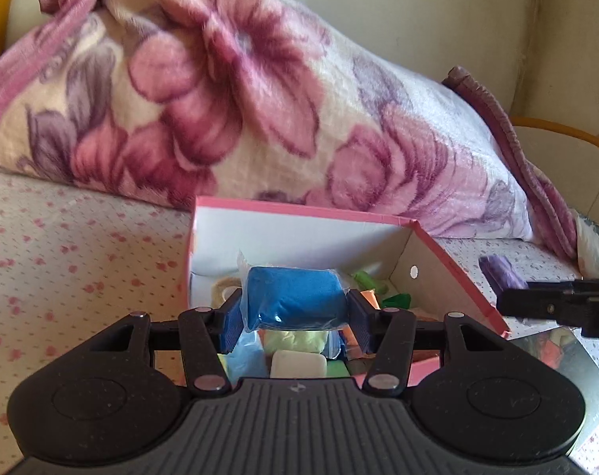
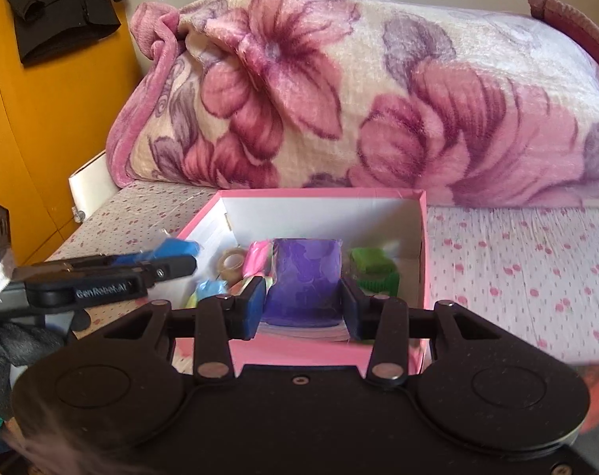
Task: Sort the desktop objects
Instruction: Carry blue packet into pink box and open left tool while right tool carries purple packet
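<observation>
Left claw [image 1: 293, 318] clamped on blue packet [image 1: 295, 297], right claw [image 2: 304, 308] on purple packet [image 2: 304, 283]; over pink box [image 2: 299, 350], probably colliding if released together.

Only 1 legible marking: "GenRobot.AI" in pale letters on the black side of the left gripper [image 2: 177, 263], left of the pink box [image 2: 422, 213].

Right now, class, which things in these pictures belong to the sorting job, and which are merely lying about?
Part of the job:
blue packet, in left hand-held gripper
purple packet, in right hand-held gripper
pink box
green packet
tape roll

Just lying about:
floral blanket
black garment
</observation>
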{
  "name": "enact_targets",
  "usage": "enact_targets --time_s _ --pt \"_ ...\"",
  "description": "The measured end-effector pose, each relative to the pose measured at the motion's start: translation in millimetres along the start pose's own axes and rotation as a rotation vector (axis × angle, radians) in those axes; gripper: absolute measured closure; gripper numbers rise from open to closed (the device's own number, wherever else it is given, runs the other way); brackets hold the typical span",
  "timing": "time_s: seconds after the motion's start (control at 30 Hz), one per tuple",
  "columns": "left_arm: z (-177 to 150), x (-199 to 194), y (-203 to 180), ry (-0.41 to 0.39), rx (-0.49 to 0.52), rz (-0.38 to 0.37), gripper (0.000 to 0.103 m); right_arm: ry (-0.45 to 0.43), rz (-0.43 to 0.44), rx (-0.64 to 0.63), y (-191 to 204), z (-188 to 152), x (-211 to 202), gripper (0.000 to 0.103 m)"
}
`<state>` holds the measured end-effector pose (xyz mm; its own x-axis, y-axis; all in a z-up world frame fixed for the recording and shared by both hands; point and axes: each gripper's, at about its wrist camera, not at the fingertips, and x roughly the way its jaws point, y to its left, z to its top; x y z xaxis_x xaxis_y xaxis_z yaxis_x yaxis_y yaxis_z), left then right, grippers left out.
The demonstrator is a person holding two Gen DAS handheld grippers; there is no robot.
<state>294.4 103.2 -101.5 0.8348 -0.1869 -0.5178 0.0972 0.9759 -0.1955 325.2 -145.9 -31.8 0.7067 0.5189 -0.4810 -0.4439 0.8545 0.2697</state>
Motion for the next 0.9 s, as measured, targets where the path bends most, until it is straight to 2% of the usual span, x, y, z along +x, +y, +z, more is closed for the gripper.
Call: enact_targets --time_s 0.23,0.63,0.77,0.83,0.9 --pt "-7.1 24.5 4.1 0.065 -0.018 -0.008 0.050 0.045 0.003 -0.014 -8.0 21.3 33.7 0.063" --pt "-6.9 35.6 -2.0 0.089 0.014 0.016 0.050 0.142 -0.011 -0.035 -7.0 26.6 80.2 0.063" --pt "-9.5 39.5 -13.1 0.115 0.098 0.038 0.043 0.162 -0.027 -0.039 -9.4 26.5 86.6 0.063" --pt "-11.1 40.5 -16.4 0.120 0.117 0.036 0.037 0.169 -0.032 -0.041 -10.4 26.1 87.4 0.063" --pt "-11.3 40.6 -16.9 0.122 0.119 0.034 0.035 0.176 -0.036 -0.043 -11.4 25.9 87.1 0.063"
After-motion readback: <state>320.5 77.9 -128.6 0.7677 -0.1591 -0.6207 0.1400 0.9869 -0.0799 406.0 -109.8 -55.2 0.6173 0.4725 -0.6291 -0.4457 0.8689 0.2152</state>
